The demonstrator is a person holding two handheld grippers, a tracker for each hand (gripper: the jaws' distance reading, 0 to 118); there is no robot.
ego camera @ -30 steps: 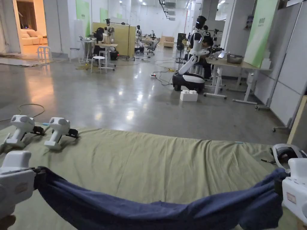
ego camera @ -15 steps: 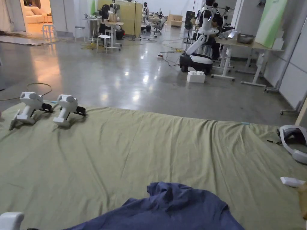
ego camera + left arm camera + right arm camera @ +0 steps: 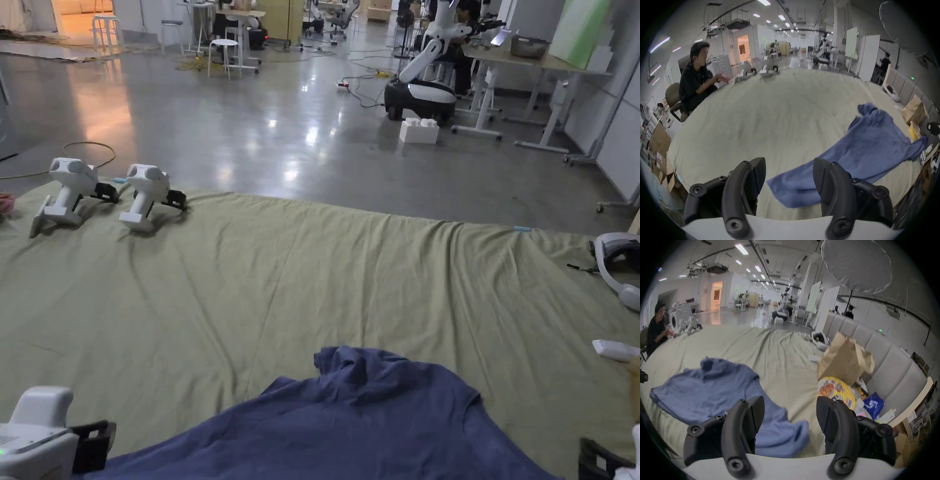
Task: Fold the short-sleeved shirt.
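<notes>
The blue short-sleeved shirt [image 3: 375, 419] lies rumpled on the green sheet [image 3: 312, 281] near its front edge, with a bunched sleeve or collar sticking up at its far end. My left gripper [image 3: 94, 444] is at the shirt's left corner. In the left gripper view the left gripper [image 3: 788, 162] has its jaws wide apart, and a corner of the shirt [image 3: 867, 154] lies flat beneath them. My right gripper [image 3: 600, 464] is at the shirt's right end. In the right gripper view the right gripper [image 3: 790, 399] is open over the shirt's [image 3: 713, 391] hem, gripping nothing.
Two spare white grippers [image 3: 75, 187] [image 3: 147, 194] rest on the sheet's far left. A white headset [image 3: 615, 262] lies at the right edge. A brown paper bag [image 3: 844, 360] and a yellow package [image 3: 834, 391] sit to the right. A person [image 3: 693, 84] sits at the left.
One second ago both grippers held the shirt stretched in the air between them. They have let go and stand open, and the shirt lies on the sheet. The head camera tilted down.
</notes>
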